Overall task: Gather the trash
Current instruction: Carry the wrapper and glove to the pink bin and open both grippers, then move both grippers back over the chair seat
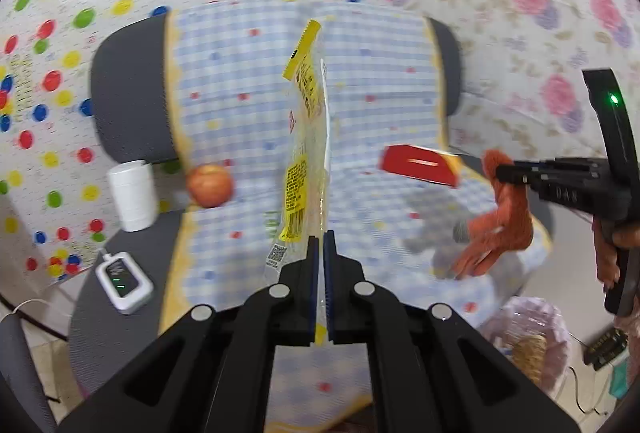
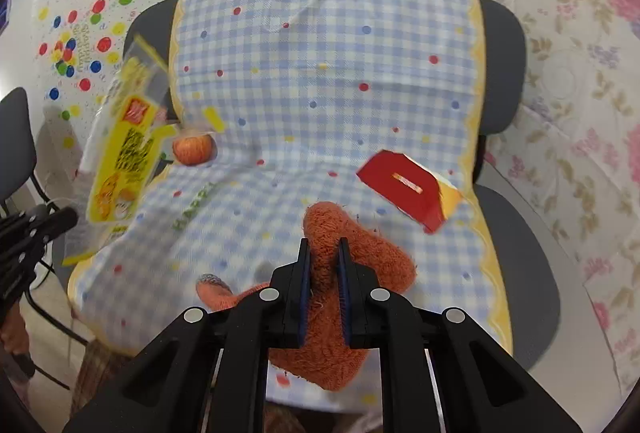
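My left gripper [image 1: 321, 237] is shut on the bottom edge of a yellow and clear plastic wrapper [image 1: 298, 169], which stands up edge-on above a blue checked cloth [image 1: 380, 81]. In the right wrist view the same wrapper [image 2: 120, 161] hangs at the left, above the left gripper [image 2: 68, 217]. My right gripper [image 2: 324, 245] is shut on an orange fuzzy sock [image 2: 380, 265], lifted off the cloth [image 2: 320, 73]. The left wrist view has that sock [image 1: 508, 225] dangling from the right gripper [image 1: 500, 171]. A red packet [image 2: 404, 189] lies flat on the cloth's right side.
An apple [image 1: 210, 185] rests at the cloth's left edge. The cloth covers a grey chair [image 1: 128, 93]. A white cylinder [image 1: 132, 195] and a white device [image 1: 124, 281] sit at its left. A bin lined with a pink bag [image 1: 528, 333] stands on the floor, lower right.
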Available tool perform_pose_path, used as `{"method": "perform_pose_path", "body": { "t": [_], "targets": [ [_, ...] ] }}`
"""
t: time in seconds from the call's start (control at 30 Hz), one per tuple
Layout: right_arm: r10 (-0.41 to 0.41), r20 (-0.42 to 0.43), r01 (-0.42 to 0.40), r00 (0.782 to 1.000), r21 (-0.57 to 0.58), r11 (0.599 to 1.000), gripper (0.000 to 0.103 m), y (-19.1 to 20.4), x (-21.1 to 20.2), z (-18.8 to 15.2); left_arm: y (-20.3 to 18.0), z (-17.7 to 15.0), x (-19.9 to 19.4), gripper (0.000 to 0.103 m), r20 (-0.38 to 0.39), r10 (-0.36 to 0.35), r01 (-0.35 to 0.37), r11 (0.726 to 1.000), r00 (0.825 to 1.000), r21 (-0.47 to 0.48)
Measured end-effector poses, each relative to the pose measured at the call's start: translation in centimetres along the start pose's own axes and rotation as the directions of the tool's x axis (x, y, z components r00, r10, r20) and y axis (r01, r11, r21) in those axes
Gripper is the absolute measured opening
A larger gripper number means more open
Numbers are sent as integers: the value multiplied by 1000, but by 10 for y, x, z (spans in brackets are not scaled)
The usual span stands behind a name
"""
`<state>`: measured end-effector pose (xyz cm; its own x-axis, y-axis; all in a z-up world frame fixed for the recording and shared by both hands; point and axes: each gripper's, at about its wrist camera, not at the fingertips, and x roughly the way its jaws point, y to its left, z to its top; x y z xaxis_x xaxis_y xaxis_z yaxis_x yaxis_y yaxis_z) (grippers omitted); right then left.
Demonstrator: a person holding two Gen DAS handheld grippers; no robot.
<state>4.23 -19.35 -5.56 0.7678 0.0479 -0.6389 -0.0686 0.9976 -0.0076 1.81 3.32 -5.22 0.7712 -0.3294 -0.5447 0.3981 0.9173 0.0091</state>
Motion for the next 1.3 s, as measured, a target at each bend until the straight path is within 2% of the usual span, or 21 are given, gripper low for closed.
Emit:
{"method": "perform_pose_path", "body": {
  "t": [0.13, 0.23, 0.33, 0.5, 0.57, 0.63, 0.67, 0.8, 0.83, 0.9, 0.97, 1.03, 1.07, 1.1, 1.17, 1.2, 1.3],
  "targets": [
    [-58, -9, 58, 998, 10, 998, 13, -9, -37, -32, -33, -6, -7, 1, -4, -105, 105, 994, 994, 17],
    [-100, -4, 100, 995, 53, 994, 13, -18, -56, -55, -63, -12, -9, 1, -18, -156, 157, 986, 988, 59],
    [-166, -7, 165, 986, 118, 979, 13, -34, -81, -82, -97, -21, -11, 1, -51, -232, 236, 967, 971, 101],
    [-268, -46, 272, 962, 186, 944, 13, -59, -106, -117, -160, -41, -7, 1, -142, -363, 384, 908, 921, 169],
    [-299, -63, 305, 952, 229, 924, 14, -72, -114, -131, -180, -49, -3, 1, -173, -387, 417, 886, 906, 201],
    [-329, -76, 338, 941, 252, 907, 14, -82, -119, -142, -198, -57, 3, 1, -210, -421, 461, 862, 882, 210],
    [-356, -85, 366, 931, 261, 893, 14, -87, -121, -148, -207, -60, 8, 1, -234, -443, 490, 847, 865, 206],
    [-430, -117, 445, 895, 272, 853, 14, -107, -122, -165, -236, -71, 25, 1, -302, -474, 542, 814, 827, 208],
    [-436, -127, 454, 891, 278, 847, 14, -112, -121, -169, -244, -75, 31, 1, -326, -481, 558, 804, 814, 207],
    [-441, -147, 465, 886, 289, 837, 15, -119, -119, -176, -258, -82, 40, 1, -363, -479, 573, 791, 799, 216],
    [-430, -160, 459, 889, 305, 834, 22, -126, -113, -181, -269, -88, 46, 1, -398, -485, 595, 772, 779, 224],
    [-407, -179, 444, 896, 315, 839, 43, -132, -105, -184, -278, -90, 53, 7, -413, -467, 590, 768, 782, 248],
    [-392, -184, 432, 901, 325, 841, 45, -134, -102, -186, -280, -91, 55, 20, -415, -460, 586, 768, 785, 258],
    [-388, -186, 429, 903, 332, 840, 45, -135, -102, -186, -281, -92, 58, 42, -414, -450, 578, 772, 791, 264],
    [-393, -178, 431, 902, 335, 838, 49, -135, -103, -186, -279, -91, 62, 66, -409, -438, 563, 782, 801, 266],
    [-392, -173, 428, 904, 337, 839, 50, -134, -104, -185, -276, -90, 63, 67, -407, -437, 561, 784, 803, 266],
    [-381, -172, 418, 908, 334, 845, 51, -133, -105, -183, -260, -86, 65, 69, -386, -413, 525, 813, 825, 253]
  ]
}}
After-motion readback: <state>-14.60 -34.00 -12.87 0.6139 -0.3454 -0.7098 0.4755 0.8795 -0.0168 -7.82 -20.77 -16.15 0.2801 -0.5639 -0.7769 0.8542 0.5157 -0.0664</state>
